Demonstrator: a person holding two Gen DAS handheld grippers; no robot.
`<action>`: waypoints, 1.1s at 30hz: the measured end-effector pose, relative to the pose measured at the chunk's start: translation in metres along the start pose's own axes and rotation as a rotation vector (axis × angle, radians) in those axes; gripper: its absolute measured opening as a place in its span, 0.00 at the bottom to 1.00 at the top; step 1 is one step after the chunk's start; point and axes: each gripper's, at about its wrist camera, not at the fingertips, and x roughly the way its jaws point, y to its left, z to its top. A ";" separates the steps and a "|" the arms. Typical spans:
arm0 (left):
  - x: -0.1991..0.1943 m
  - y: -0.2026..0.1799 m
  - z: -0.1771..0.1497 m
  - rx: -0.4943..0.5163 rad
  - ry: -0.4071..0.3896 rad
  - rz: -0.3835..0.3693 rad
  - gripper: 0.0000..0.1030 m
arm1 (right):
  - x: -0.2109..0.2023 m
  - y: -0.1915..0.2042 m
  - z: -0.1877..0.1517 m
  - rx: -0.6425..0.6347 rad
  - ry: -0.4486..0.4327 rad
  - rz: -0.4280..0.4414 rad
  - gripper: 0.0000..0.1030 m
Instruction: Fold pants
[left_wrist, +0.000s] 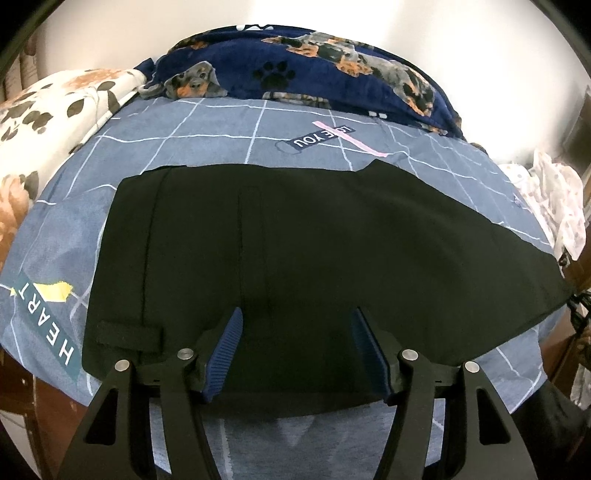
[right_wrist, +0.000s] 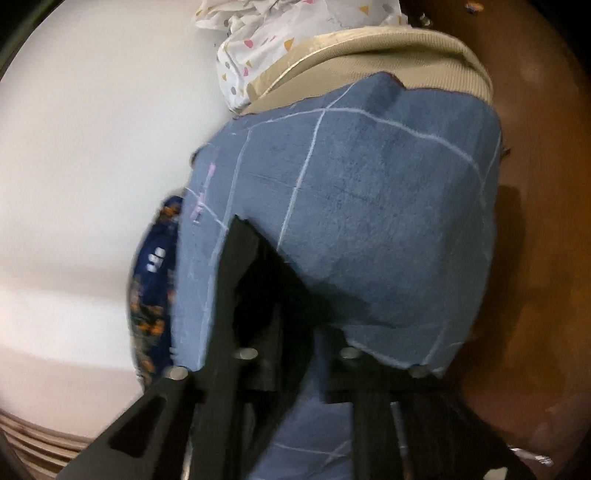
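Note:
Black pants (left_wrist: 295, 243) lie flat on a blue-grey checked bed sheet (left_wrist: 207, 140), waistband with a belt loop at the left, legs running off to the right. My left gripper (left_wrist: 295, 325) hovers over the near edge of the pants, jaws wide apart, blue ribbed pads (left_wrist: 225, 350) bare, nothing between them. In the blurred right wrist view, black pants fabric (right_wrist: 258, 295) drapes over my right gripper (right_wrist: 291, 332) and hides its fingers; it appears to hold the cloth above the sheet (right_wrist: 369, 221).
A navy dog-print blanket (left_wrist: 295, 74) lies along the bed's far side by the white wall. A floral quilt (left_wrist: 55, 122) is at the left. White dotted cloth (right_wrist: 266, 40) and a beige mattress edge (right_wrist: 369, 59) mark the bed's end; brown floor (right_wrist: 535, 258) lies beyond.

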 end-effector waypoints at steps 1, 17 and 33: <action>0.001 0.000 0.000 0.000 0.001 0.003 0.61 | -0.002 0.003 0.001 -0.018 -0.005 -0.008 0.05; 0.004 0.001 -0.004 -0.003 0.004 0.008 0.64 | -0.008 -0.018 0.014 0.071 -0.043 0.127 0.05; 0.003 -0.003 -0.003 0.011 0.005 0.007 0.67 | 0.001 -0.015 0.001 0.153 0.025 0.286 0.64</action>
